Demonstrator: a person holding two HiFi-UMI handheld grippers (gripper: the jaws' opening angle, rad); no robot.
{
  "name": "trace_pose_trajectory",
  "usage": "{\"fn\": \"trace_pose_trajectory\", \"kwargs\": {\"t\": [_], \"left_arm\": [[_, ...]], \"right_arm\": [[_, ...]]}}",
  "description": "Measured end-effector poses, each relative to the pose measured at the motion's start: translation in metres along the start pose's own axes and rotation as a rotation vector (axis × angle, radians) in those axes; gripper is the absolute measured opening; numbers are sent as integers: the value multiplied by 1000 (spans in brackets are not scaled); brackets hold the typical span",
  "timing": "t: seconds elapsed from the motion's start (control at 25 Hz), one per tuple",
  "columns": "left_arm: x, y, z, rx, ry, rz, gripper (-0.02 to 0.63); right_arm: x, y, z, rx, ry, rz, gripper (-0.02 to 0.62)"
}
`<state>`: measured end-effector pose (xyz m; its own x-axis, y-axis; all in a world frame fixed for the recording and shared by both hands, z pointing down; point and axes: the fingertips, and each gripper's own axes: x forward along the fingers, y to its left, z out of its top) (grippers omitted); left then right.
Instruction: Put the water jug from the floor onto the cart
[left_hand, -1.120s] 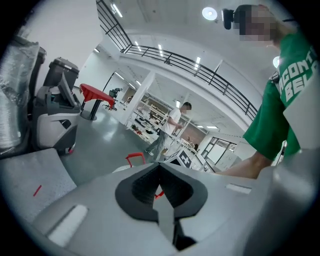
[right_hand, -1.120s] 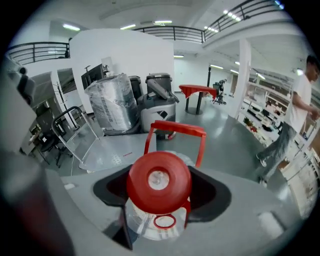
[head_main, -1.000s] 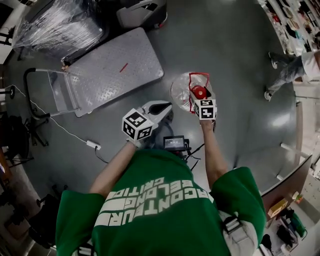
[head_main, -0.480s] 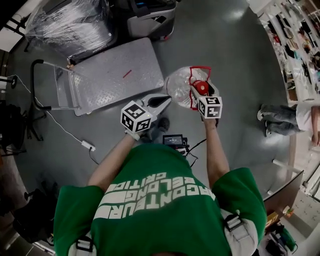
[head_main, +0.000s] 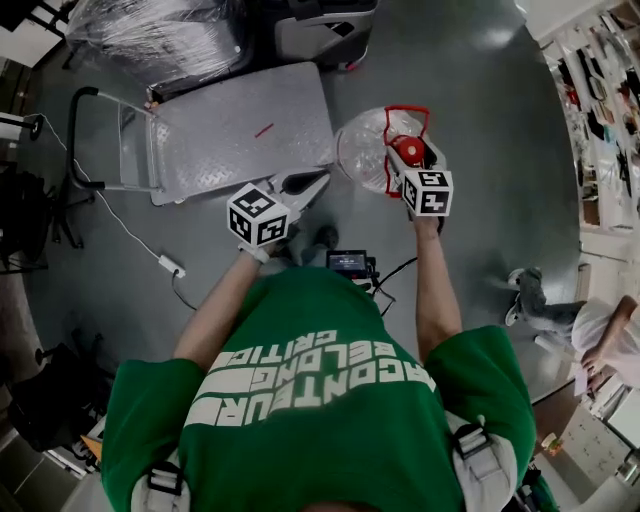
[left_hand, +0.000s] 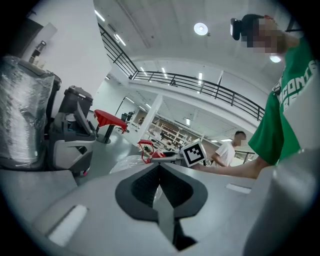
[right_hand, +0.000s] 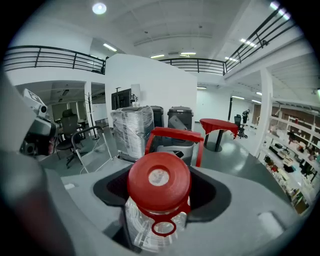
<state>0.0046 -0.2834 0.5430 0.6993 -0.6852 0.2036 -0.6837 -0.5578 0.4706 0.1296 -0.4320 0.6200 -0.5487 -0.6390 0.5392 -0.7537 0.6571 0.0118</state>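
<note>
The cart (head_main: 240, 135) is the landmark: the clear water jug (head_main: 362, 150) is just past its right edge, not on its deck. The right gripper (head_main: 403, 168) is clamped round the jug's neck below the red cap (right_hand: 159, 181). The left gripper (head_main: 316, 181), jaws pressed together and empty, is over the cart's near edge.

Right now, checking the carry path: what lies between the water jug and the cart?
Nothing: the head view shows only bare floor between the water jug and the cart.
</note>
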Motion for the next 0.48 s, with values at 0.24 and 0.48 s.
{"fn": "trace_pose_trajectory", "kwargs": {"t": [0.24, 0.48], "left_arm": [[-16, 19, 4, -8, -44, 67, 9], [-41, 48, 10, -37, -72, 108, 9]], "right_arm": [[29, 3, 3, -27, 33, 52, 302], [59, 29, 11, -70, 67, 103, 302]]}}
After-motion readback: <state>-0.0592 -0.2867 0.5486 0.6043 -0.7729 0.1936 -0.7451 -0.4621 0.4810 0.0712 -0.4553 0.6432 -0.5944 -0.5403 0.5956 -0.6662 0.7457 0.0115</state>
